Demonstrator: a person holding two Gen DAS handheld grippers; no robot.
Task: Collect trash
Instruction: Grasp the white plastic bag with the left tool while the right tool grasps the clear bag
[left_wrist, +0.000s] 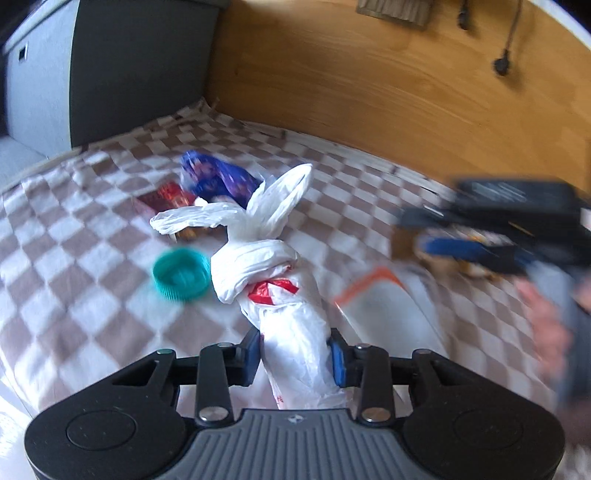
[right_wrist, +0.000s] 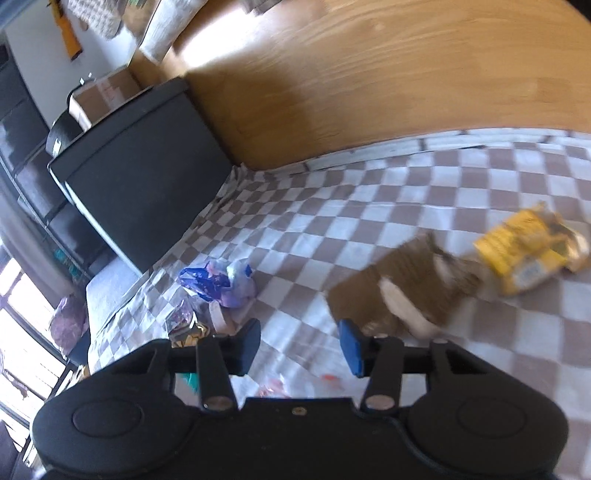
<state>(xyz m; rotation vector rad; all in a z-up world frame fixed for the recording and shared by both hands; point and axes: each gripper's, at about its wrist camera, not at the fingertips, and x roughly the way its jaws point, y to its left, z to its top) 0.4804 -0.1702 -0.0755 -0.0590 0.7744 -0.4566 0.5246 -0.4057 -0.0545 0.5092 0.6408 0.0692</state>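
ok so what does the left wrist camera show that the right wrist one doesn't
Only the left wrist view shows the knotted white plastic bag clamped in the left gripper, the teal bottle cap and a red wrapper. Only the right wrist view shows the yellow packet, the brown cardboard piece and the right gripper's jaws, nothing between them. Both show the blue wrapper and the checkered cloth.

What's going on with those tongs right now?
Left tongs clamped on knotted white plastic bag. Right tongs open, empty. Teal cap, wrappers loose on checkered cloth.
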